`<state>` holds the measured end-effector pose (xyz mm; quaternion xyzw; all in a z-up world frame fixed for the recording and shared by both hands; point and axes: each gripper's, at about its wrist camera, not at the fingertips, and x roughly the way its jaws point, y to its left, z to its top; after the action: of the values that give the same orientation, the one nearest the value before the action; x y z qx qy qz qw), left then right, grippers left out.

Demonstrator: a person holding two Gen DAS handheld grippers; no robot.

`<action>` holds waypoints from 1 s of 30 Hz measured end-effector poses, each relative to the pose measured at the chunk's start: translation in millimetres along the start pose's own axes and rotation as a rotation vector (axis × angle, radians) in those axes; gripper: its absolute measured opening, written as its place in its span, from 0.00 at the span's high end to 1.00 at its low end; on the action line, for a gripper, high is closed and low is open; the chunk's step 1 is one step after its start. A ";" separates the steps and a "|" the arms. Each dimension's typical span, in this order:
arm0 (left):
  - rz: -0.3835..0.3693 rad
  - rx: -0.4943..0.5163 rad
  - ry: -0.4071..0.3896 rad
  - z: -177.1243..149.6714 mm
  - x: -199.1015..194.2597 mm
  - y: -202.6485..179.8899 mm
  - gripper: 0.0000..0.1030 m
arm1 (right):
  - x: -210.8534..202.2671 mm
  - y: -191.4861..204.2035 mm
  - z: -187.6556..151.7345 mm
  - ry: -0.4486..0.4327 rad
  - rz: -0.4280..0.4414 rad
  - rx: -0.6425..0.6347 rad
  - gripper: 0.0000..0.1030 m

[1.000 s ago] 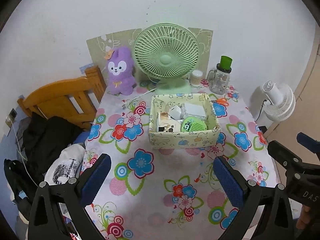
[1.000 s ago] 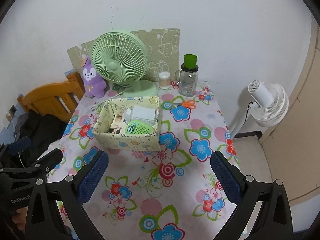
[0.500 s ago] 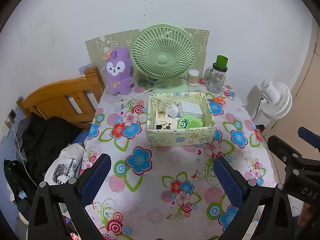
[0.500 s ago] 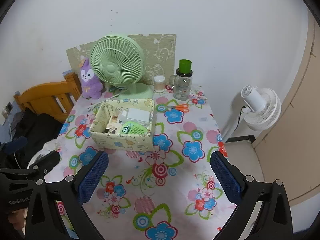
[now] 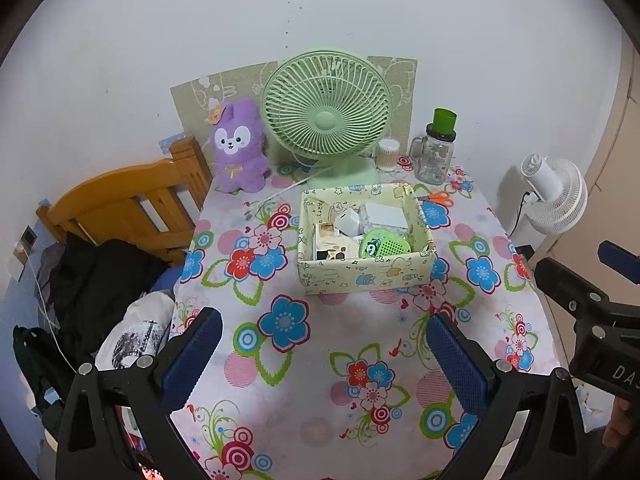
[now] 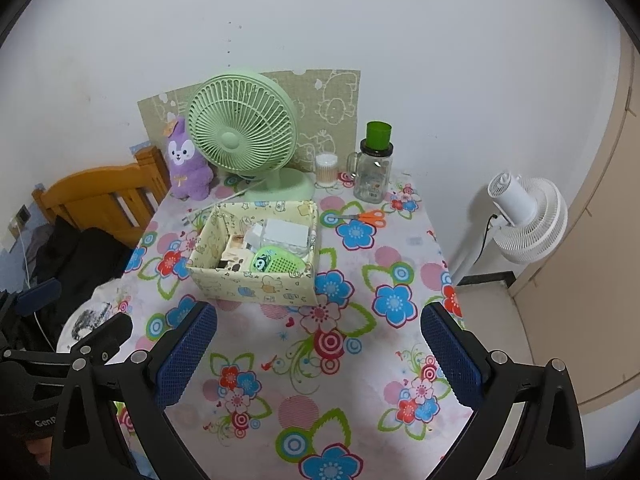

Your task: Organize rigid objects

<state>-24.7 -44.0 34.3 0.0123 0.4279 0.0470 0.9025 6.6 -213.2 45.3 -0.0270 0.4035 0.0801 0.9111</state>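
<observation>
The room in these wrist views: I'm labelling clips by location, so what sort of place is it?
Most likely a bedroom at home. A wooden bed frame with clothes piled beside it stands next to a small table in a flowered cloth, which bears a purple plush rabbit and a green desk fan.

The right tool (image 6: 318,344) hangs spread wide above the floral table (image 6: 360,360), near the box (image 6: 256,280).
</observation>
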 end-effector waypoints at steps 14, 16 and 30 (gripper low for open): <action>-0.017 -0.006 0.010 3.6 2.3 2.9 0.00 | 1.6 1.2 3.0 0.010 0.009 0.017 0.00; -0.014 -0.006 0.009 3.5 2.2 2.9 0.00 | 1.7 1.2 3.5 0.010 0.007 0.017 0.00; -0.015 0.004 -0.005 5.5 -0.6 3.1 0.00 | -0.4 3.7 9.6 0.000 0.005 0.023 0.00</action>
<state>-21.1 -40.9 38.5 0.0111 0.4258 0.0394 0.9039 12.7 -208.6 52.2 -0.0156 0.4043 0.0780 0.9112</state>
